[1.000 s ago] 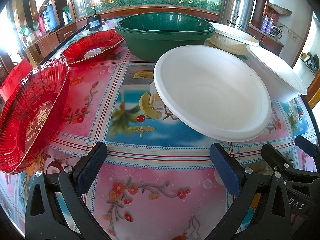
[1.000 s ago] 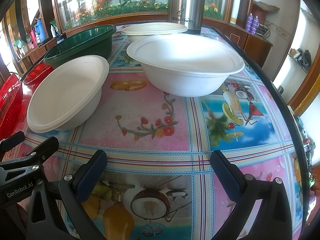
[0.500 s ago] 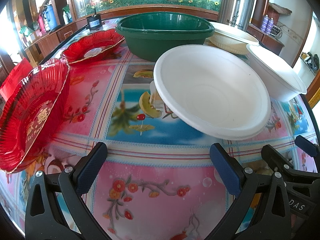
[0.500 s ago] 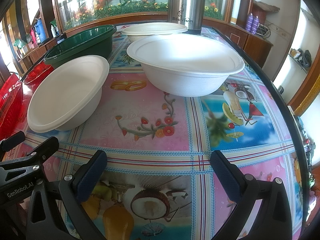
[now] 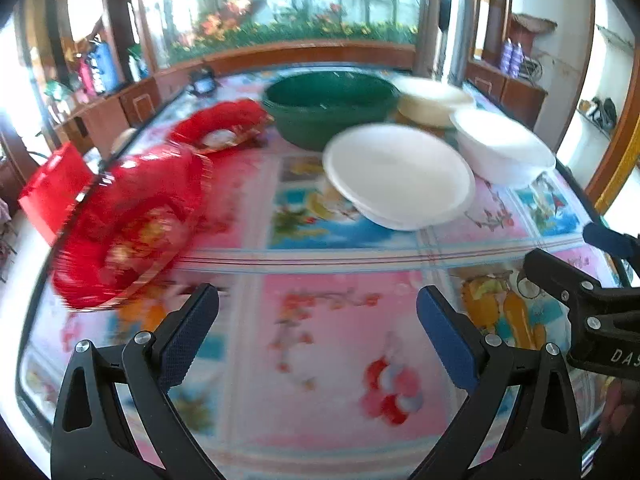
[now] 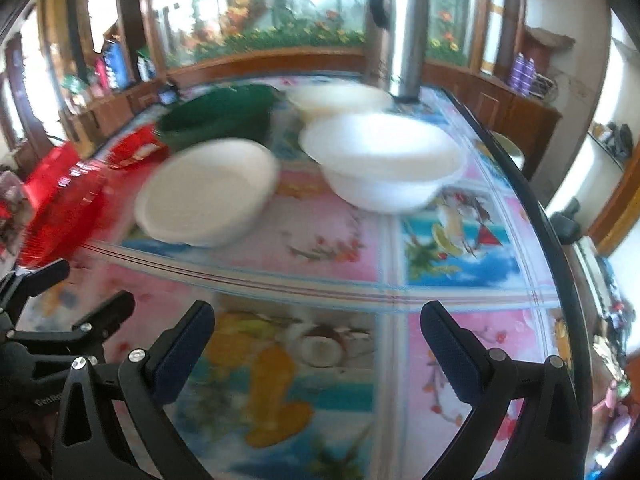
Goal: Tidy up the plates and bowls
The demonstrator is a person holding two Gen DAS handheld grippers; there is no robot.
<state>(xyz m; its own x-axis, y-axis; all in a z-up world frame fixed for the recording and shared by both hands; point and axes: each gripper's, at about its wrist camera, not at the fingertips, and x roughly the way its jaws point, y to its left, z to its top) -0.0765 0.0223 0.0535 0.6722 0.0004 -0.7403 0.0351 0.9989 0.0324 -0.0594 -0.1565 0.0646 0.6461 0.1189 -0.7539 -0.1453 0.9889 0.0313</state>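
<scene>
You have pulled both grippers back and up from the dishes: the tilted white bowl (image 5: 398, 176) now sits farther from your left gripper (image 5: 318, 332), with more tablecloth (image 5: 332, 344) showing. Your right gripper (image 6: 318, 350) has drawn back likewise, and both views are motion-blurred.

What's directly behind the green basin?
Behind the green basin the patterned table runs to a wooden ledge and a planted window. The basin's wall hides whatever sits low behind it.

Left tool (image 5: 318, 316) wide open, empty; right tool (image 6: 318, 332) likewise.
</scene>
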